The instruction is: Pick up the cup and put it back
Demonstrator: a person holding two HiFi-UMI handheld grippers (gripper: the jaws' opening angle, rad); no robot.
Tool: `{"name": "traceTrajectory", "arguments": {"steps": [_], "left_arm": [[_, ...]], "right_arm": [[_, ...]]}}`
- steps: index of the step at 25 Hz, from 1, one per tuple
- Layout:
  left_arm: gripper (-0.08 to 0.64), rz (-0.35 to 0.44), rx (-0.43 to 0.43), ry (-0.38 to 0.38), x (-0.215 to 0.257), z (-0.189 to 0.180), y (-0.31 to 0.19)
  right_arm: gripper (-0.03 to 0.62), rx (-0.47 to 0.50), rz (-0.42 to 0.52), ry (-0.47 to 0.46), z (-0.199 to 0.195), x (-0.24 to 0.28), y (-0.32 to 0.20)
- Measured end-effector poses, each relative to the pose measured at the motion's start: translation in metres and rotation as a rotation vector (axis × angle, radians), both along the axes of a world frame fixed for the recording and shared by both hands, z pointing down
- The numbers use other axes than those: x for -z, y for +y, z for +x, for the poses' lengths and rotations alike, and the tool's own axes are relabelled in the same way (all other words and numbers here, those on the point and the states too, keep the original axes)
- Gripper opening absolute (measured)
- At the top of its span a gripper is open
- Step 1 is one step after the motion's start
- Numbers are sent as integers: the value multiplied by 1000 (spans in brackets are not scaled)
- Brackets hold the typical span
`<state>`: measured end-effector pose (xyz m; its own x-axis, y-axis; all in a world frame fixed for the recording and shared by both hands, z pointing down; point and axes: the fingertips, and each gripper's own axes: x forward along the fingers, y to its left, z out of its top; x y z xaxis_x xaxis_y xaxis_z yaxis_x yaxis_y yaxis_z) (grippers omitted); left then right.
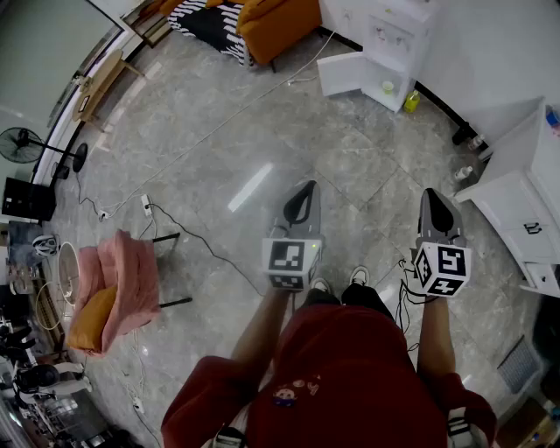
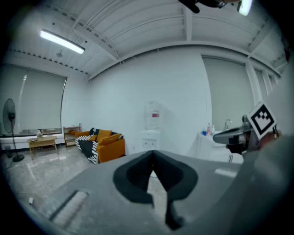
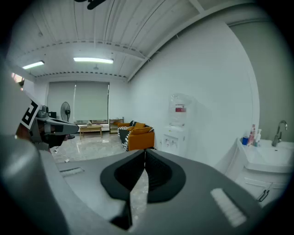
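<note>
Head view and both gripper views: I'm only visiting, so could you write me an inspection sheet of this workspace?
Surface: grey glossy stone floor.
Job's things: nothing seen.
Clutter: yellow bottle standing on the floor.
Grippers: left hand-held gripper and right hand-held gripper, both shut, nothing between the jaws.
Cables: power strip with a cable trailing across the floor.
Surroundings: orange sofa, pink chair, standing fan, water dispenser, sink.
</note>
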<state>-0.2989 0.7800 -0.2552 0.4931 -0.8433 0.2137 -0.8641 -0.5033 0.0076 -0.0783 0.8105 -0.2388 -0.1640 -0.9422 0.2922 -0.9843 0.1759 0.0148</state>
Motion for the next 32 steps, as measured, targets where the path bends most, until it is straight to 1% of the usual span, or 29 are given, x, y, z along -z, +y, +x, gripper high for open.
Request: {"name": "traceTrajectory", "arguments": {"steps": [3, 5, 8, 11, 14, 17, 20, 23, 26, 30, 32], "left_arm": [[0, 16, 1, -30, 0, -16, 16], [0, 16, -4, -37, 1, -27, 24], [0, 29, 7, -32, 4, -47, 32], [0, 44, 22, -21, 7, -70, 41], [0, 49, 37, -14, 8, -96, 46], [0, 59, 35, 7, 6, -118, 53], [0, 68, 44, 10, 3, -137, 60], [0, 68, 59, 6, -3, -154, 63], [0, 63, 70, 7, -6, -166, 61], [0, 74, 73, 6, -5, -173, 49], [0, 76, 90, 5, -11, -179, 37]], "right_arm": [[3, 6, 11, 5, -18, 4, 13], [3, 11, 19, 6, -33, 7, 20], [3, 14, 27, 20, -53, 11, 27], [3, 4, 35, 4, -71, 13, 34], [3, 14, 56, -4, -94, 17, 37], [2, 21, 62, 6, -116, 15, 40], [2, 25, 63, 14, -135, 13, 44], [2, 22, 72, 31, -145, 13, 45], [2, 7, 72, 28, -146, 12, 41], [2, 3, 73, 23, -149, 8, 25], [2, 13, 73, 27, -154, 4, 11]]}}
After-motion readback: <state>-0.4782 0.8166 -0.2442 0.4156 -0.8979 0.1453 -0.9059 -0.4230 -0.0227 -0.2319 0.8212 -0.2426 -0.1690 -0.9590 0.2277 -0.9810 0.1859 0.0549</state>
